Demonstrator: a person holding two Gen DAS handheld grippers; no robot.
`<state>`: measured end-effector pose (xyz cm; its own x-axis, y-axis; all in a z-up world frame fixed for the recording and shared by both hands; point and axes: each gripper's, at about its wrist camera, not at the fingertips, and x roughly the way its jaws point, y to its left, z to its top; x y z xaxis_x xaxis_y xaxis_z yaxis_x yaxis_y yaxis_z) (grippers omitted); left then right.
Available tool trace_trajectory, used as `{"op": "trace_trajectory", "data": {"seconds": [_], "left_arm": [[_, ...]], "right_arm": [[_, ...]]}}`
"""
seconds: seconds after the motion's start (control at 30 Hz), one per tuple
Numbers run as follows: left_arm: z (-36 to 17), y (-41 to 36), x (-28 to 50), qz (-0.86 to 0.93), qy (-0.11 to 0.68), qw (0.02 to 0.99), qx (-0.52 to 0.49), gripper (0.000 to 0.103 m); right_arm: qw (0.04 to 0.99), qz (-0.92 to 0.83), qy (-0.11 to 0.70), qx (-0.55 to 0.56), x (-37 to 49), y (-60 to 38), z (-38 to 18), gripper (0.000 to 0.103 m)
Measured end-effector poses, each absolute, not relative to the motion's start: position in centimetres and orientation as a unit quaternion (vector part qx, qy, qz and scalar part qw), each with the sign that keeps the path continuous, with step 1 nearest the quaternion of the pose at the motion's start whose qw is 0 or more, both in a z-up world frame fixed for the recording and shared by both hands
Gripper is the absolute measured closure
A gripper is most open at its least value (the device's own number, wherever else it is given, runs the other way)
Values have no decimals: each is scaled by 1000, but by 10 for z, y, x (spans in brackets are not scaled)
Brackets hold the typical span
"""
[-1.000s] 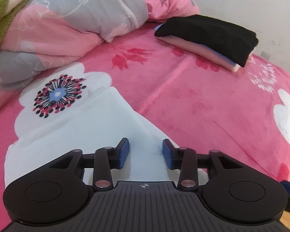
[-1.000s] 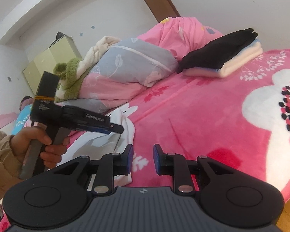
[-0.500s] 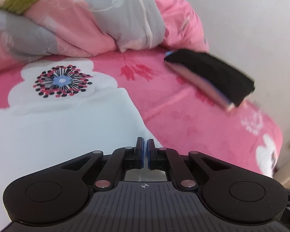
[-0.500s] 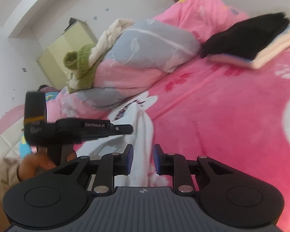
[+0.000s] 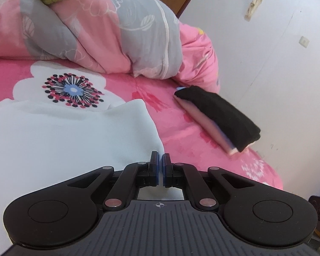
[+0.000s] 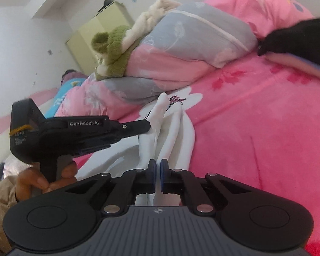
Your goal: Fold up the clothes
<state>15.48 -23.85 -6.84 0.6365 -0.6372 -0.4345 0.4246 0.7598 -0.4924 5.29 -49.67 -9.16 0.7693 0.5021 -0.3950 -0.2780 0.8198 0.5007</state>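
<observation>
both grippers, left gripper (image 5: 160, 159) and right gripper (image 6: 157, 166), clamped on the white garment's (image 5: 64, 136) near edge, cloth stretching away across the bed (image 5: 202, 149).

white garment (image 5: 70, 140): smooth matt cloth | bedspread (image 5: 192, 149): plush pink fleece | tongs (image 5: 160, 166): matt black plastic
</observation>
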Motion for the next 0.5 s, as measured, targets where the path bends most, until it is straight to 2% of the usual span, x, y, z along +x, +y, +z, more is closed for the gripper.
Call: {"op": "trace_trajectory", "data": {"seconds": [0.23,0.5], "left_arm": [[-65,-230,150,-311,287,886,-189,102],[-68,-230,147,-320,282,884,-191,102]], "right_arm": [[897,263,280,217,67,-497,-90,100],[856,323,342,212,99,-497,-102,96]]}}
